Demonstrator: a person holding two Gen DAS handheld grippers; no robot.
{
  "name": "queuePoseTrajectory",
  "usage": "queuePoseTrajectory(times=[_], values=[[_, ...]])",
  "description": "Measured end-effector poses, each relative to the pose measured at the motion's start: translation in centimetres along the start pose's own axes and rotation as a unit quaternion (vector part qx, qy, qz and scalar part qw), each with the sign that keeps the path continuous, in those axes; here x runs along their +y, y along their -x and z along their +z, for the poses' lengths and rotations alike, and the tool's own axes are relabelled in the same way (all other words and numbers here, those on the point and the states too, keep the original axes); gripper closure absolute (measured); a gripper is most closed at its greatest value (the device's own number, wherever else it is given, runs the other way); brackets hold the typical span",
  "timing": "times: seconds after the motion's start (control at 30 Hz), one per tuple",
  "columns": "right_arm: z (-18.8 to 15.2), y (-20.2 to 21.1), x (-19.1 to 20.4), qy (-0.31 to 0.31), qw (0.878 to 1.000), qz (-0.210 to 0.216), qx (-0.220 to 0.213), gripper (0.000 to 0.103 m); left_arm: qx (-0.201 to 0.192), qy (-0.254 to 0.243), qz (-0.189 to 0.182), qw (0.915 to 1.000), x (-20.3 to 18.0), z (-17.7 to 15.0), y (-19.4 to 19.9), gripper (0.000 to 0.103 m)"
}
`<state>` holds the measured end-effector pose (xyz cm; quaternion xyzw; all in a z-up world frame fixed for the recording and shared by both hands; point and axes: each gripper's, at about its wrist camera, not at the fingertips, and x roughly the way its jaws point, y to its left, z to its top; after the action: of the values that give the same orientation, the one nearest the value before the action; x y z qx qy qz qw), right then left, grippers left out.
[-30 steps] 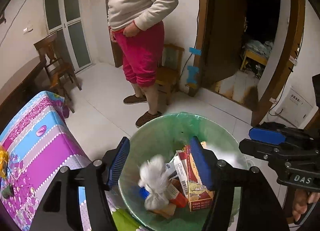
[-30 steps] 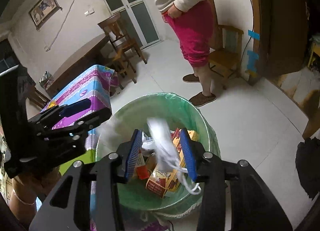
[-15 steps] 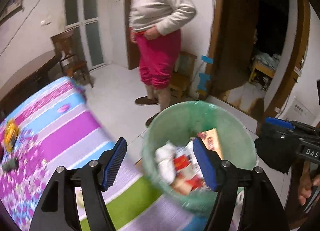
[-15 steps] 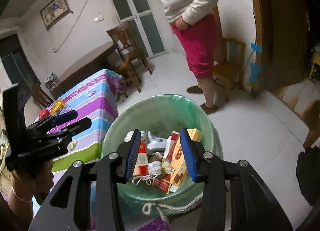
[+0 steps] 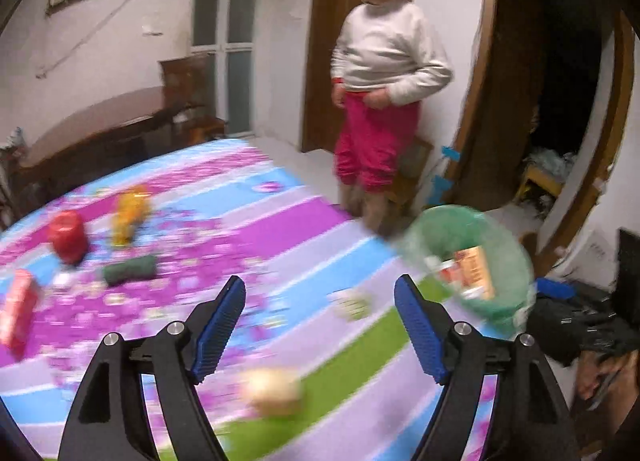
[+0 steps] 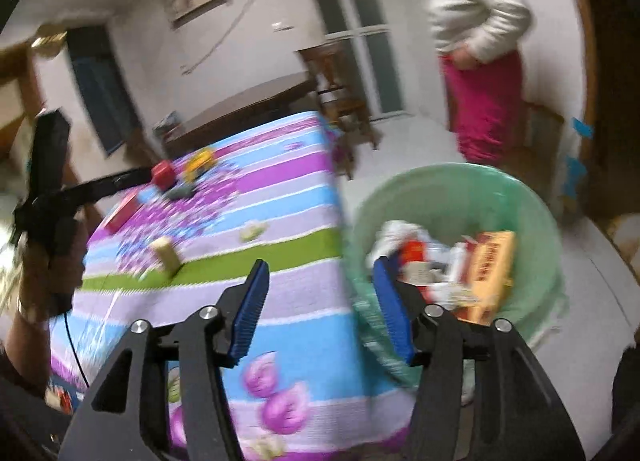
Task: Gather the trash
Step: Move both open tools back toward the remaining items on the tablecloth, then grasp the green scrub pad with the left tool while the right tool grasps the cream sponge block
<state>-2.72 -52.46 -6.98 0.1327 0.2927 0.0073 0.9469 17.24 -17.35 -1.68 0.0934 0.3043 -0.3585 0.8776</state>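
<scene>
My left gripper hangs over the striped tablecloth, jaws opening with nothing between them. On the cloth lie a red can, a yellow wrapper, a dark green roll, a red box and a beige lump. My right gripper sits over the table's corner beside the green-lined bin. Its jaws are also opening and hold nothing. The bin holds an orange carton and white scraps. Both views are motion-blurred.
A person in a white top and pink trousers stands on the floor beyond the bin. A dark wooden table and a chair stand by the far wall. The hand holding the left gripper shows at the left edge.
White scraps dropped from both grippers into the bin. Both grippers swung left, from above the bin toward the table, and their jaws widened. The left one moved farther.
</scene>
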Motion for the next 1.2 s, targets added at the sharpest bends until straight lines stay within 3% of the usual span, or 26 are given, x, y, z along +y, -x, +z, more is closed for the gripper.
queuePoseTrajectory(times=[0.1,0.2,0.37,0.67,0.93,1.2], values=[[-0.3,-0.8,3.7,0.043,0.999,0.023,-0.002,0.035,0.006,0.000,0.028,0.9996,5.8,-1.1,1.9,0.025],[-0.5,-2.0,6.8,0.074,0.996,0.041,0.005,0.034,0.018,-0.006,0.044,0.9989,11.3,-1.8,2.3,0.025],[-0.2,-5.4,11.1,0.096,0.992,0.071,0.031,0.024,0.051,-0.086,0.032,0.9945,16.3,-1.6,-1.6,0.025],[1.4,-13.7,15.9,0.181,0.976,0.092,0.082,0.024,0.093,-0.179,-0.010,0.9794,17.4,-1.1,-9.9,0.025],[0.9,-19.4,17.1,0.206,0.959,0.106,0.160,0.037,0.083,-0.150,-0.034,0.9846,19.4,-0.7,-13.6,0.025],[0.8,-20.0,18.0,0.210,0.957,0.116,0.164,0.050,0.087,-0.153,-0.017,0.9842,20.5,0.4,-14.9,0.025]])
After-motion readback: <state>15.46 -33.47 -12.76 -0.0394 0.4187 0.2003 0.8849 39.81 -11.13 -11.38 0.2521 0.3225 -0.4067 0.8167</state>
